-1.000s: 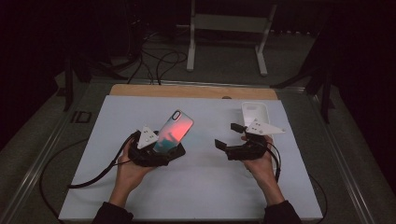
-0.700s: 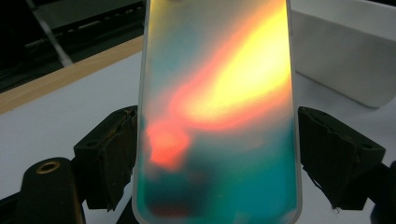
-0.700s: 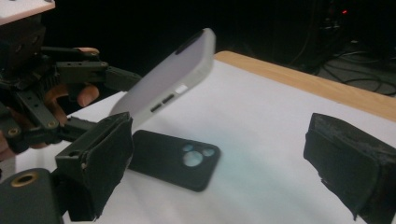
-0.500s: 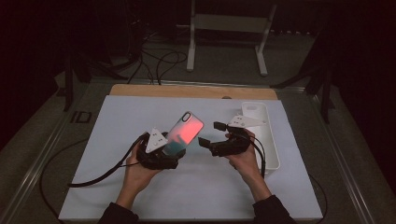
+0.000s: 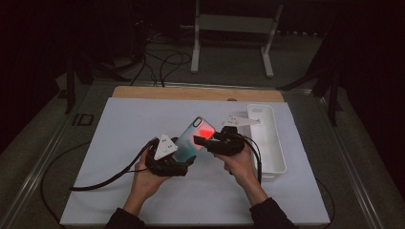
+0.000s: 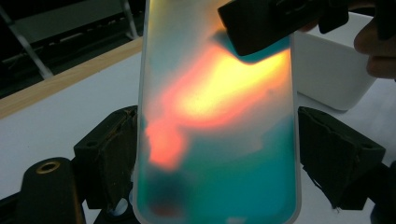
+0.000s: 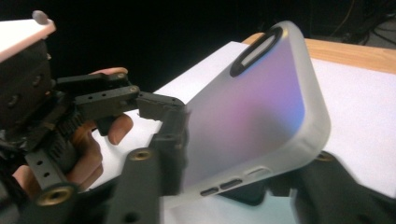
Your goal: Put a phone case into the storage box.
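Note:
A phone (image 5: pixel 191 138) in a frosted case, glowing teal and orange, is held tilted above the white mat. My left gripper (image 5: pixel 183 153) is shut on its lower part; in the left gripper view the jaws press both long edges of the phone (image 6: pixel 215 130). My right gripper (image 5: pixel 203 139) has come in from the right to the phone's upper half. In the right gripper view the phone (image 7: pixel 252 107) lies between the right gripper's jaws (image 7: pixel 243 172), back and side buttons showing. The left jaw touches it; contact at the blurred right jaw is unclear.
A white rectangular tray (image 5: pixel 273 160) stands on the mat's right side, just behind my right hand. The white mat (image 5: pixel 114 143) covers the table, with a wooden edge (image 5: pixel 191 93) at the back. A cable (image 5: pixel 100 179) trails left from the left gripper.
My right gripper moved left from beside the tray up to the phone and now straddles its upper half. The left gripper shifted slightly right with the phone still in it.

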`<action>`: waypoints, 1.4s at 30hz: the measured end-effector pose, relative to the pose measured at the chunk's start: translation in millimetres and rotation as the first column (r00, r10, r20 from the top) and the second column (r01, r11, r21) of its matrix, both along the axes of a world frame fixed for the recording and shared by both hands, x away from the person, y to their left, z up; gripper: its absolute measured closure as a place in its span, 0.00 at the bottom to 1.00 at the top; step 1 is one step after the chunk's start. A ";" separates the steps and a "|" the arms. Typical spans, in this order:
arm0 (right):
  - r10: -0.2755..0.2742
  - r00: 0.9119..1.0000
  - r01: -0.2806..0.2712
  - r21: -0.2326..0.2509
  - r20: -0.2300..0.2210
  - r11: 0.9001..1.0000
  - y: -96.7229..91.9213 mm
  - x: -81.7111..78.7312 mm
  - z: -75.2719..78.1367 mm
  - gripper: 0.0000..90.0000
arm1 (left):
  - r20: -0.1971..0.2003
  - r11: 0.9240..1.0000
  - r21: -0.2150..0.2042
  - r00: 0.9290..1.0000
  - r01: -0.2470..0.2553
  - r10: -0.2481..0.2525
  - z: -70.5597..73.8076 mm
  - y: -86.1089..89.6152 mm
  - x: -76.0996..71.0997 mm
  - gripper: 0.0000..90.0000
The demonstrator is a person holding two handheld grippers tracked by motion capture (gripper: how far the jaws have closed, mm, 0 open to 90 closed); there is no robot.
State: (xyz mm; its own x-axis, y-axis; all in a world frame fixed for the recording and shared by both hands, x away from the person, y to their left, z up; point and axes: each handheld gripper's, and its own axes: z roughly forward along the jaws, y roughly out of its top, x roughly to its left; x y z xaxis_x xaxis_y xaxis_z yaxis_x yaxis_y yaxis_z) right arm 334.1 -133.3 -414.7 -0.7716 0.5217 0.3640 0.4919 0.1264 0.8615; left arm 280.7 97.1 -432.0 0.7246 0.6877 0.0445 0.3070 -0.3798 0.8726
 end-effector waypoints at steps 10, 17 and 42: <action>0.046 0.999 -0.046 0.034 0.007 0.998 5.9 -6.2 5.7 0.90 | -0.011 1.000 0.000 1.000 0.009 -0.009 -3.0 -1.2 1.1 0.19; 0.040 0.999 -0.041 0.027 0.037 0.999 7.6 -8.0 8.3 0.91 | -0.029 1.000 -0.022 0.999 0.018 -0.019 -3.3 0.2 2.1 0.20; 0.059 0.991 -0.063 0.035 0.121 0.997 -17.9 -16.7 21.5 0.92 | -0.096 0.992 -0.084 0.990 0.092 -0.100 -4.2 10.2 5.8 0.21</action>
State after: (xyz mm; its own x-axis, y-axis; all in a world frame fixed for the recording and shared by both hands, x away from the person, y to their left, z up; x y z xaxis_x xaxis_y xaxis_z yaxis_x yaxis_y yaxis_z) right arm 317.4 -151.2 -393.1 -0.8409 0.4596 0.2856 0.3768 0.1187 0.9186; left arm 286.5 107.3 -436.2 0.7856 0.6133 -0.0826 0.3590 -0.3430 0.8680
